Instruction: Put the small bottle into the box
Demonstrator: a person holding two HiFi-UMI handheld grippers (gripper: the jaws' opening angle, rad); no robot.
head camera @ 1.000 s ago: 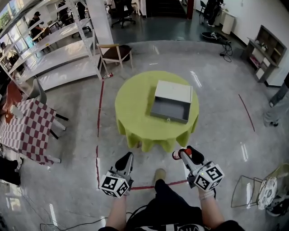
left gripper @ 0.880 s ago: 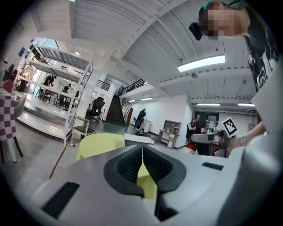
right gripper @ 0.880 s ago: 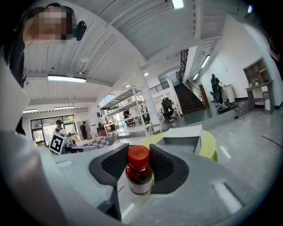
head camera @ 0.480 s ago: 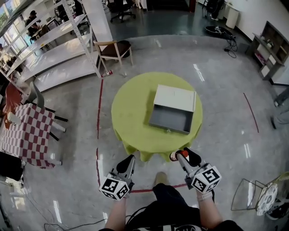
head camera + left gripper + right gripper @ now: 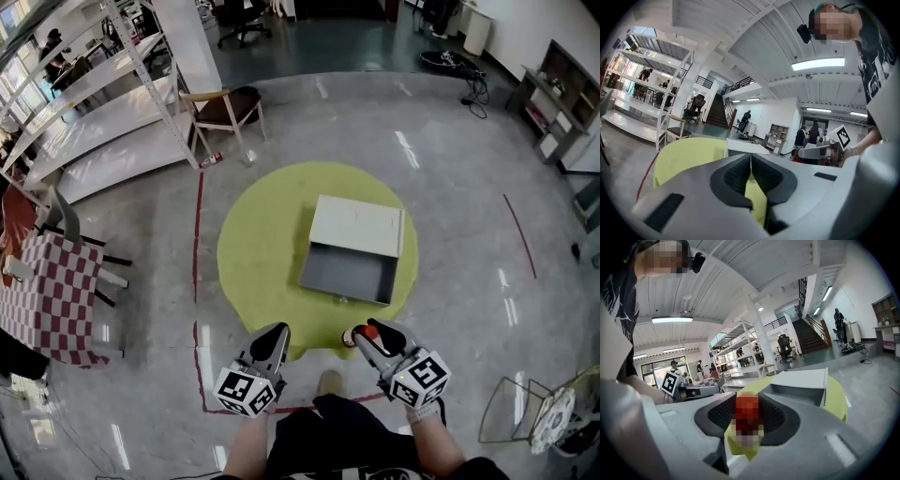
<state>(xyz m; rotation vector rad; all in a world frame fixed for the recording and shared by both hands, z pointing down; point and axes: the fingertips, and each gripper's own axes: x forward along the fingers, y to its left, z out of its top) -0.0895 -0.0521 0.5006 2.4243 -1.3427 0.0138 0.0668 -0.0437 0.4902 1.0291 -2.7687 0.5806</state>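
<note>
Small bottle [image 5: 350, 338], one only, was seen from the head view between the jaws of the right gripper [image 5: 367, 334], by the near edge of one green table [image 5: 262, 234] that bore one open box [image 5: 361, 225], apart from it. In the left gripper view, the left gripper [image 5: 750, 165] had its jaws pressed together on nothing. In the right gripper view, the jaws were narrowed on the red-capped bottle.

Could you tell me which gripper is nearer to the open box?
Right. The right gripper, holding the small bottle, is just short of the box, at its near wall; the left gripper is farther off, leftward.
</note>
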